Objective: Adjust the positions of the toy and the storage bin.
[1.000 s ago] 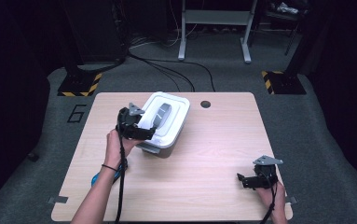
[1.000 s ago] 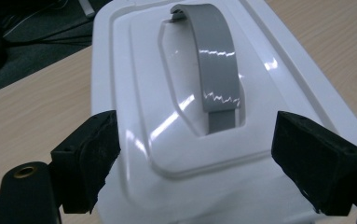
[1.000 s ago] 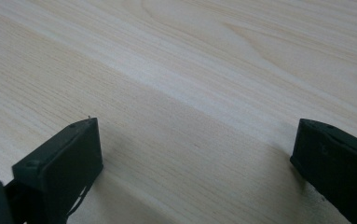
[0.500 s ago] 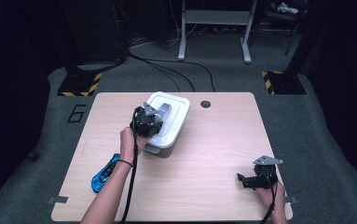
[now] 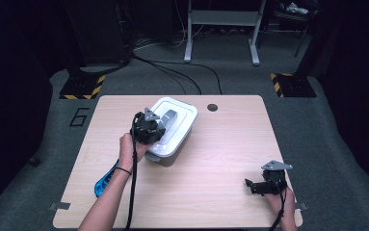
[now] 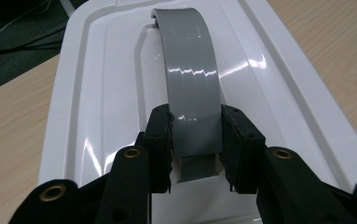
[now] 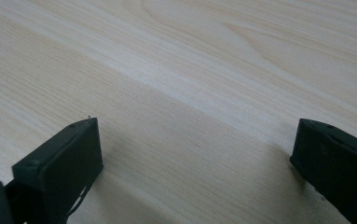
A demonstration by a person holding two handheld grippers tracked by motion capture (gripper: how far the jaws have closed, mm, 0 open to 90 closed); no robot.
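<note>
1. My left tongs [image 6: 196, 140] are clamped on the grey handle [image 6: 192, 93] of the white box's lid [image 6: 101, 93], one black jaw pressing each edge of the strap (they have just been closing onto it).
2. From the high view, those left tongs [image 5: 148, 129] sit over the near end of the white box [image 5: 177, 132], which stands on the counter [image 5: 220, 144] left of the middle.
3. My right tongs [image 7: 195, 158] stand wide apart with bare wood between the jaws.
4. High view puts the right tongs [image 5: 250, 185] low near the counter's near right corner, well apart from the box.
5. A blue object [image 5: 102, 180] lies beside my left forearm near the left edge (I cannot tell what it is).
</note>
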